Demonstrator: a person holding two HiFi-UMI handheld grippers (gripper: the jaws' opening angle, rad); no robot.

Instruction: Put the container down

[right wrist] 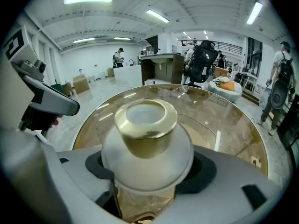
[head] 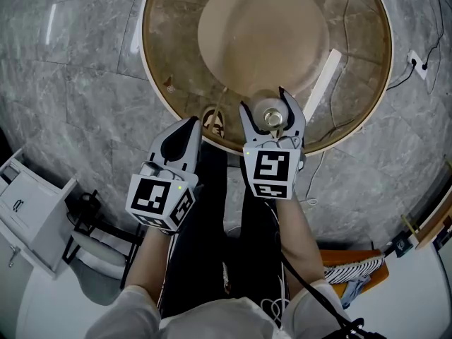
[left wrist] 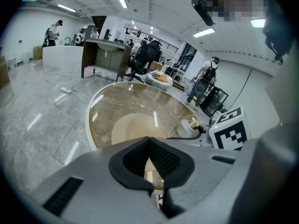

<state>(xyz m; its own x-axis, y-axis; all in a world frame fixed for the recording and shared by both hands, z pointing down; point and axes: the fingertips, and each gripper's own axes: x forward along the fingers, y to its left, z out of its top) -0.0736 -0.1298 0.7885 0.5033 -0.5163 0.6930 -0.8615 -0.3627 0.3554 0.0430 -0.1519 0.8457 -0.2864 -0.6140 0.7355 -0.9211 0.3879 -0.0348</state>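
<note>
Where table rim (head: 164, 83) curves, clamped container (head: 272, 117) hovers.

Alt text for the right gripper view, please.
The right tool grips a rounded white container with a gold neck, held upright, with a round glass table beyond it. The left tool shows at the left edge.

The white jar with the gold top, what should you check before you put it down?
1. Grip: right tongs shut on the round frosted white container with gold neck: ok.
2. Gold neck up: ok.
3. Above the round brown glass table: ok, near its edge.
4. Spot underneath free: cannot tell.
5. Other side: left tongs shut, empty, apart: ok.
</note>
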